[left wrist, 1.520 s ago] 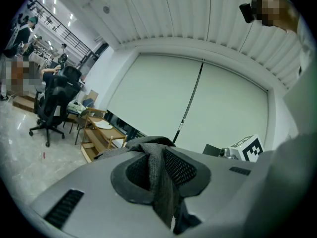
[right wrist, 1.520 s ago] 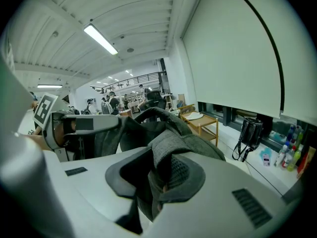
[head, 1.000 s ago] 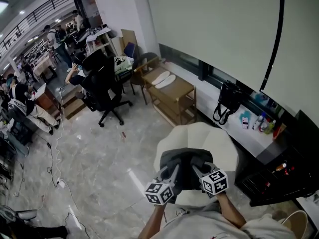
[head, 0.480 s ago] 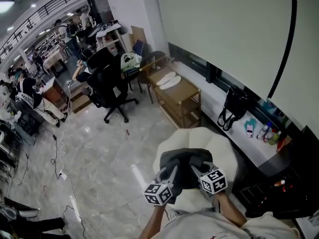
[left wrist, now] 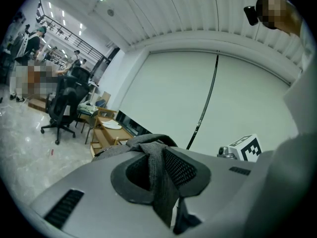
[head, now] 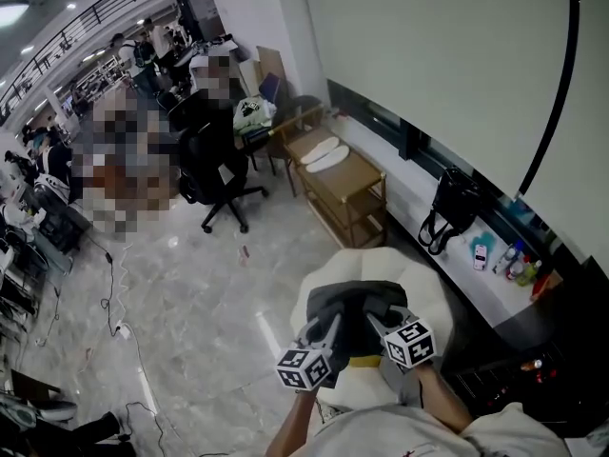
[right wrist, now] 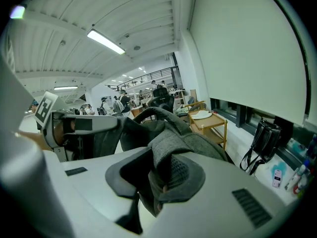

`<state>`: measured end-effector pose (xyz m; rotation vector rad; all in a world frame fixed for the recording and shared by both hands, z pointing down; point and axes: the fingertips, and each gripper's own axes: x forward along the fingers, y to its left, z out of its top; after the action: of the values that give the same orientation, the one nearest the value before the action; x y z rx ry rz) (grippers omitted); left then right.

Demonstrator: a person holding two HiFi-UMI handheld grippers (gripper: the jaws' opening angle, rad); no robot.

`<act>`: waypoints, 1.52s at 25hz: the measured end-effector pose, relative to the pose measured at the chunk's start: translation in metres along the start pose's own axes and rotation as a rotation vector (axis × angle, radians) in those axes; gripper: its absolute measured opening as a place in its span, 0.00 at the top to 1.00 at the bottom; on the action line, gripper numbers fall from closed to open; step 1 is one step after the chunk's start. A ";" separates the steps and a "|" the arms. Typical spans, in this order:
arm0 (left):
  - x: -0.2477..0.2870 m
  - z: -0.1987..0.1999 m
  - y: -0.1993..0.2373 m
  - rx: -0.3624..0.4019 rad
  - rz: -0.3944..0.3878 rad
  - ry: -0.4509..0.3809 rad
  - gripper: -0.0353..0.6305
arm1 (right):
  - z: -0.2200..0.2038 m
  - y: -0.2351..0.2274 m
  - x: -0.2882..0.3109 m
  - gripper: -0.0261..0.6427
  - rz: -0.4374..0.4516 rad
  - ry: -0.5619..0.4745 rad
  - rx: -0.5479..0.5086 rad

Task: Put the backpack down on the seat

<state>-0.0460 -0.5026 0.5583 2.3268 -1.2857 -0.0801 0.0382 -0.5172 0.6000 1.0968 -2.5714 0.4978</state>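
Left claw (head: 329, 327) and right claw (head: 378, 326) are each clamped on a grey strap (left wrist: 159, 182) of the dark backpack (head: 354, 305), probably to share its weight and keep it level over the cream seat (head: 425, 279). Its underside is hidden, so I cannot tell whether it touches the seat.

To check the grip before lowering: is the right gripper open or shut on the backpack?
Shut on it: the right gripper has grey fabric of the backpack pinched between its jaws.

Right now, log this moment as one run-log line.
left gripper: shut on dark grey fabric backpack strap | right gripper: likewise | backpack: over cream round seat
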 end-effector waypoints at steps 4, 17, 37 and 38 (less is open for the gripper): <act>0.004 -0.004 0.000 -0.006 0.005 0.015 0.81 | -0.003 -0.005 0.001 0.84 0.005 0.008 0.008; 0.003 -0.052 0.006 -0.076 0.025 0.096 0.81 | -0.057 -0.007 0.000 0.84 0.015 0.094 0.071; -0.025 -0.150 0.035 -0.236 0.119 0.200 0.81 | -0.166 0.015 0.008 0.85 0.090 0.280 0.151; -0.025 -0.151 0.037 -0.239 0.122 0.201 0.81 | -0.168 0.015 0.010 0.85 0.093 0.285 0.151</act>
<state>-0.0476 -0.4416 0.7033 1.9967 -1.2413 0.0378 0.0437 -0.4426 0.7512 0.8808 -2.3724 0.8191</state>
